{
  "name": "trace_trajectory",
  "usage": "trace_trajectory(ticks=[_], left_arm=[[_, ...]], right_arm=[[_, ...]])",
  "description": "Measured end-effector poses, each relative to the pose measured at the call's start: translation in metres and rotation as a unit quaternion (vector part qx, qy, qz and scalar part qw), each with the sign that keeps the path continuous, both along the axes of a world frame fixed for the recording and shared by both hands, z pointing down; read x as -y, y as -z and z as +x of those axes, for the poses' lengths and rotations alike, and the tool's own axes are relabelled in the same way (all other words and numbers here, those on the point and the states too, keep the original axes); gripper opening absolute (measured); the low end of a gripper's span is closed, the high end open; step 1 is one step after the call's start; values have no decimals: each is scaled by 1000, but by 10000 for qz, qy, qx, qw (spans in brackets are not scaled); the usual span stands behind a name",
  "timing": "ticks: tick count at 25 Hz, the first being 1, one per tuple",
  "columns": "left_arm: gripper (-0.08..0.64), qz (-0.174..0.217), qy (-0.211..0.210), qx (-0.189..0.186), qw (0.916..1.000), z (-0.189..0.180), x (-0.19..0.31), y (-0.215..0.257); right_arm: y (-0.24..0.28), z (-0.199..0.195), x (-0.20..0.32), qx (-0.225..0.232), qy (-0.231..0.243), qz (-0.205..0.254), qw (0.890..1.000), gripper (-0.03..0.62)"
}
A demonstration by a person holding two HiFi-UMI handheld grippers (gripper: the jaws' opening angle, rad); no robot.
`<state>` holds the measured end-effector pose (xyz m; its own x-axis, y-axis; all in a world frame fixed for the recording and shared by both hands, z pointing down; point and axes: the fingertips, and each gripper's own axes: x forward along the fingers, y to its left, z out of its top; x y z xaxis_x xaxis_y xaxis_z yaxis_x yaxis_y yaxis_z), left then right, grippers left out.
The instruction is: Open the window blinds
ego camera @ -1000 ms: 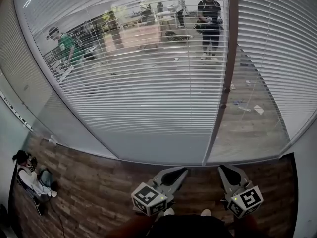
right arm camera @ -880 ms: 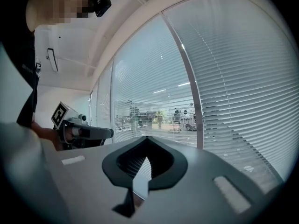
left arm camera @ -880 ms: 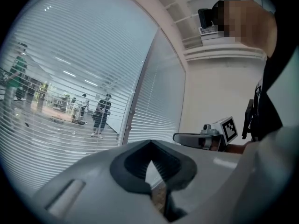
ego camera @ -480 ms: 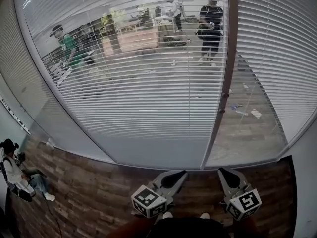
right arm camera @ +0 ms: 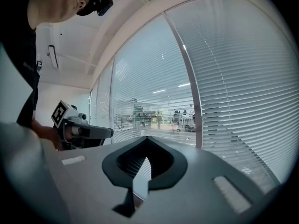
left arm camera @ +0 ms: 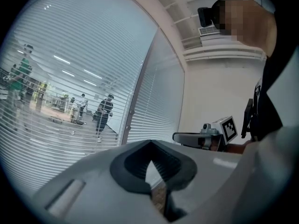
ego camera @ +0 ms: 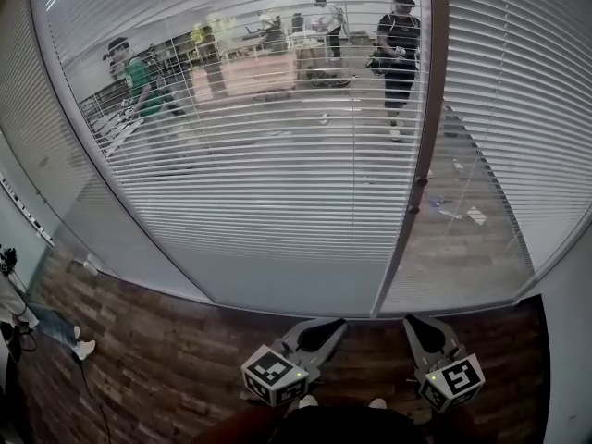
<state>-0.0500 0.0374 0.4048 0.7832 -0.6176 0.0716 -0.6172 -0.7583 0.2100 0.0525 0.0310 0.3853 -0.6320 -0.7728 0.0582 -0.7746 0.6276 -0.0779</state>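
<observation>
White slatted blinds (ego camera: pixel 259 165) hang behind glass ahead of me, and another panel (ego camera: pixel 518 109) lies right of a brown frame post (ego camera: pixel 421 155). The left panel's slats let the room beyond show through. In the head view my left gripper (ego camera: pixel 335 324) and right gripper (ego camera: pixel 410 322) are held low and side by side, short of the glass, pointing at it. Both are shut with nothing between the jaws. The left gripper view shows its own closed tips (left arm camera: pixel 149 143) and the blinds (left arm camera: pixel 60 78). The right gripper view shows closed tips (right arm camera: pixel 147 140) and the blinds (right arm camera: pixel 233 78).
Wood-pattern floor (ego camera: pixel 157 359) runs up to the window's base. A person's leg and shoe (ego camera: pixel 69 339) show at the left edge. Beyond the glass walk a person in green (ego camera: pixel 139 77) and a person in dark clothes (ego camera: pixel 398 40). A white wall (left arm camera: pixel 215 92) stands to the right.
The person sitting on the floor at left has slid almost out of view. The people behind the glass have walked on. Both grippers stay shut and sit slightly lower in the head view.
</observation>
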Motion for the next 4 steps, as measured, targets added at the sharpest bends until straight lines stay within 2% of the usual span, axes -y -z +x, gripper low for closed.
trace_trajectory(ticks=[4], left_arm=[[0, -20, 0, 6, 10000, -5, -5, -11]], right_arm=[[-18, -2, -5, -138, -24, -84, 9999, 23]])
